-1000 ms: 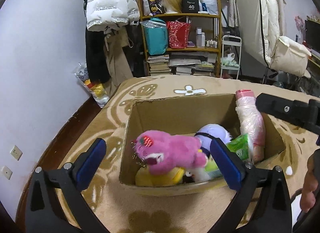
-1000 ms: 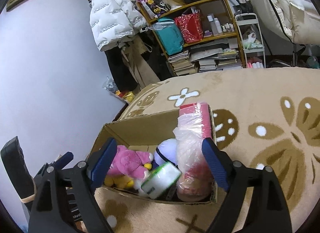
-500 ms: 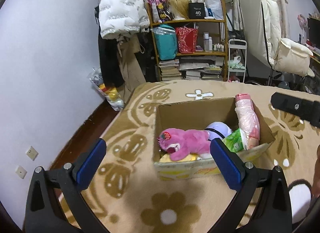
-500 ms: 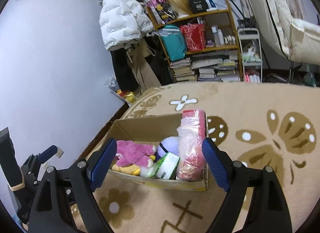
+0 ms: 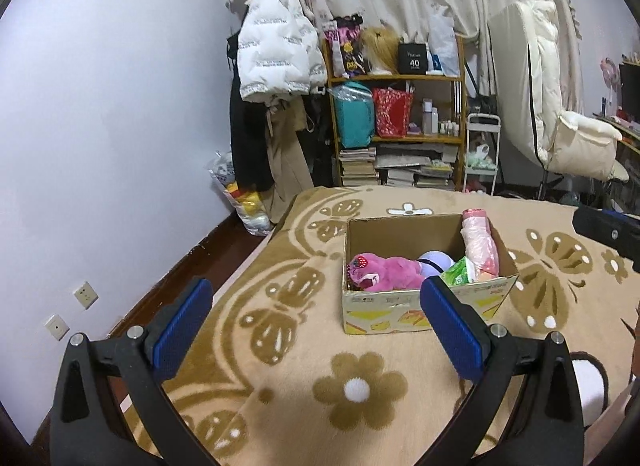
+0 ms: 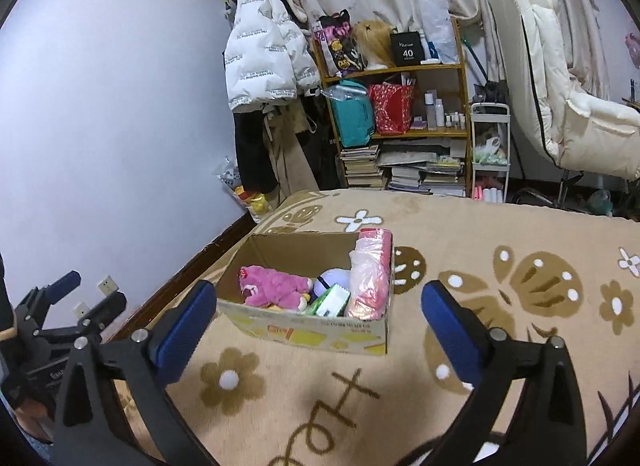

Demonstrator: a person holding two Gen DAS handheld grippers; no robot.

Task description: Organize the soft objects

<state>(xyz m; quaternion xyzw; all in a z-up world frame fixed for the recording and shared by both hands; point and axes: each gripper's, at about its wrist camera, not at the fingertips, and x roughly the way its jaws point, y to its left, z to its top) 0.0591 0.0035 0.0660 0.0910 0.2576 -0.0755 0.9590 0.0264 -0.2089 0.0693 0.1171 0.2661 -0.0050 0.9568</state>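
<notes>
Cardboard now sits well ahead of both pairs of jaws instead of filling the space between them: over the last second both grippers have drawn back and up from the cardboard box [image 5: 424,310], which rests on the patterned blanket [image 5: 280,366].

The left gripper [image 5: 316,330] is spread wide and carries nothing; the box lies beyond its right jaw. Inside, left to right, lie the pink plush bear [image 5: 384,274], a lavender ball-shaped plush [image 5: 436,260], a green tissue pack [image 5: 460,272] and a plastic-wrapped pink roll [image 5: 480,246] leaning in the right end.

The right gripper [image 6: 320,330] is likewise wide open and empty, with the box ahead, nearer its left jaw.

With everything soft already boxed and both tools retreating, the sorting looks finished or nearly so.
</notes>
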